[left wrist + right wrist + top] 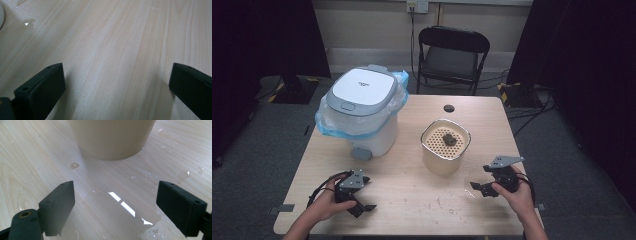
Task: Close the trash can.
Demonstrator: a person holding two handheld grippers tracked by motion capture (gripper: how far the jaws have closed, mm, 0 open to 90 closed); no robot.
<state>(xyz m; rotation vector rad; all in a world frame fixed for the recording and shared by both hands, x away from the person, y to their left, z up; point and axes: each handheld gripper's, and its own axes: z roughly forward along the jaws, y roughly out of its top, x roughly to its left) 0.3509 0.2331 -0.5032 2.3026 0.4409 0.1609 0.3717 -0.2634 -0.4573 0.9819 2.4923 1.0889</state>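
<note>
A white bin with a grey and white lid (361, 107) and a blue bag liner stands at the table's back left. A beige pot (445, 147) with a perforated insert and a dark clump (448, 138) sits right of centre; its lower wall (111, 138) rises ahead in the right gripper view. My left gripper (364, 206) rests low at the front left, open, its jaws wide apart over bare wood (117, 67). My right gripper (479, 189) is open at the front right, pointing toward the pot, with nothing between its fingers (58, 206).
The wooden table (412, 200) has water drops and a wet patch (125, 205) in front of the pot. A round cable hole (449, 108) lies at the back. A black folding chair (452, 55) stands behind the table. A small puddle (28, 23) shows near the bin.
</note>
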